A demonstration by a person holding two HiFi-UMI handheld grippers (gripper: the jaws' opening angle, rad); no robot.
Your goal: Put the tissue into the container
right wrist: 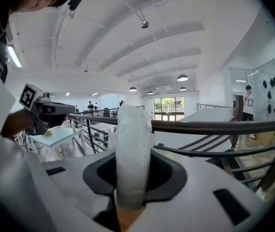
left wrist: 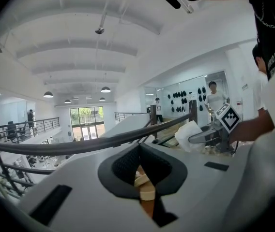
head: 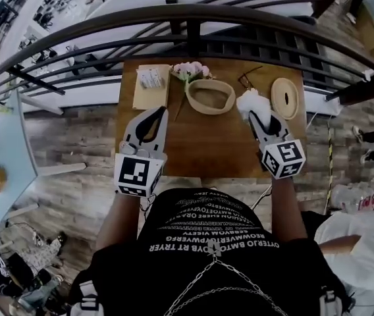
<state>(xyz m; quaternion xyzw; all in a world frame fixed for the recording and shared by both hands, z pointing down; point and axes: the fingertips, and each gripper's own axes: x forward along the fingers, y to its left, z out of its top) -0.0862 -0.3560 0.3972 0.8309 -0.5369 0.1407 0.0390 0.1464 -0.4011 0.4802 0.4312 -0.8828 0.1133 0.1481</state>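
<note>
A crumpled white tissue is pinched in my right gripper, which is shut on it above the right half of the wooden table. In the right gripper view the tissue stands upright between the jaws and hides what lies ahead. The oval beige container sits open at the table's far middle, just left of the tissue. My left gripper hovers over the table's left half with its jaws together and nothing in them. The left gripper view shows the tissue off to the right.
A tissue pack on a wooden board lies at the far left. Pink flowers and glasses lie behind the container, and a round lid sits at the far right. A black railing runs beyond the table.
</note>
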